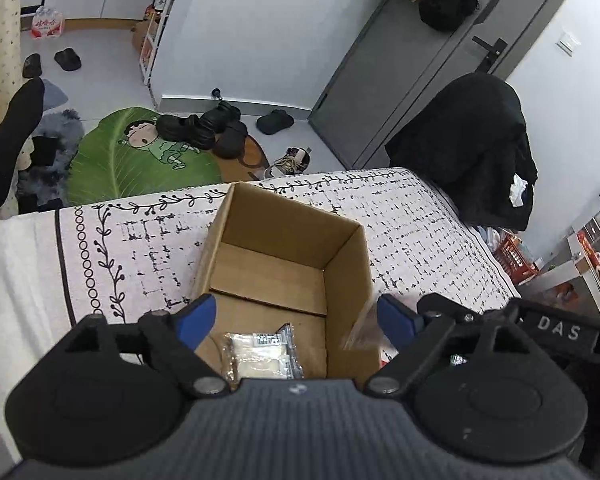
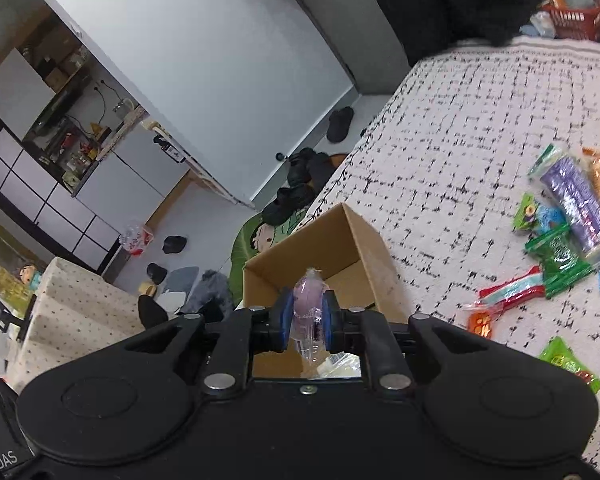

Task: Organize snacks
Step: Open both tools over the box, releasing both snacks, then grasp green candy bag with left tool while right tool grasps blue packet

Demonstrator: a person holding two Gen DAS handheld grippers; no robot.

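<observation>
An open cardboard box [image 1: 340, 264] stands on the patterned bed cover; it also shows in the right wrist view [image 2: 364, 236]. A clear packet of pale snacks [image 1: 260, 356] lies on the box floor. My left gripper [image 1: 296, 316] is open and empty, its blue pads spread above the near end of the box. My right gripper [image 2: 306, 312] is shut on a pink snack in a clear wrapper [image 2: 310, 300], held over the near edge of the box. Several loose snack packets [image 2: 560, 224] lie on the bed to the right.
The bed cover [image 1: 412, 216] ends at a far edge, with the floor, a green leaf mat [image 1: 140, 156] and black shoes [image 1: 204, 128] beyond. A chair draped in black clothes [image 1: 472, 148] stands at the bed's right corner. A red basket [image 2: 576, 20] sits past it.
</observation>
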